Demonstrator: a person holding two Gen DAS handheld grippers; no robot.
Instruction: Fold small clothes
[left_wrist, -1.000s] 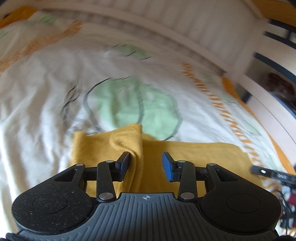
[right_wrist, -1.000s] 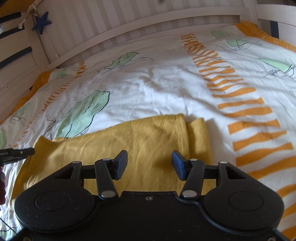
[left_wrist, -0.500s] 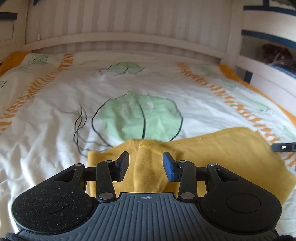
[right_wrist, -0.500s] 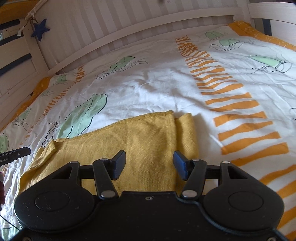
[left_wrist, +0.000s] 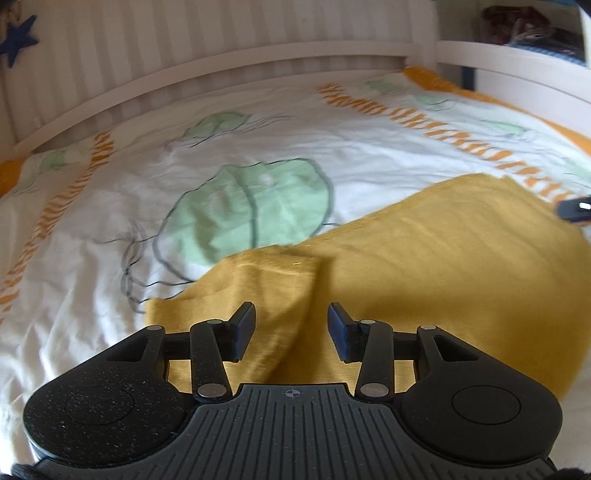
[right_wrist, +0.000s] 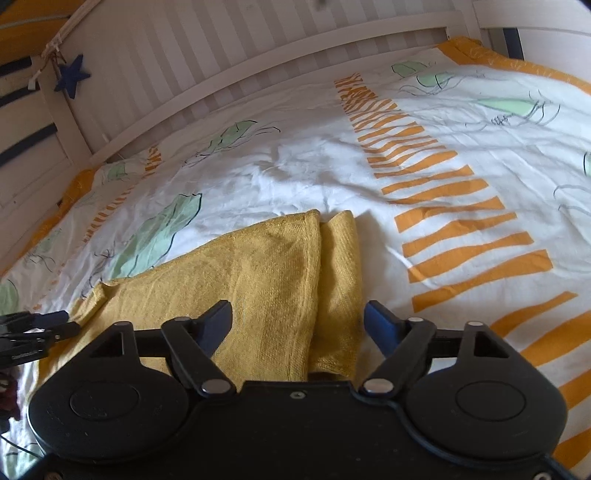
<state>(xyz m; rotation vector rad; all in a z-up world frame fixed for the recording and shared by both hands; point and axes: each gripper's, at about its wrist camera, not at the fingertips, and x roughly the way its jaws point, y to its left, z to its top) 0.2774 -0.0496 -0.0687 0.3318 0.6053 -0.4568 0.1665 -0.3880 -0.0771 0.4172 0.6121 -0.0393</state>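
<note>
A: Step? One yellow cloth (right_wrist: 258, 273) flat on the bed (right_wrist: 295, 177), already partly folded, a side flap doubled over at each end. Mid-fold I'd say, between grabs

B: Grippers? Two. Left hand-held gripper (left_wrist: 291, 328) has jaws apart, nothing between them, over the cloth's left end near the raised crease. Right hand-held gripper (right_wrist: 298, 321) jaws wide apart too, straddling the folded right edge, holding nothing

A: Next move?

B: Probably pinch both near corners and carry them across to halve it. Needs both layers caught, or the flap slips

A: Counts: one cloth, one bed, two grippers, one blue star (right_wrist: 72, 75) on the headboard (right_wrist: 221, 55). Left view is blurred, so crease layers there are unclear
</note>
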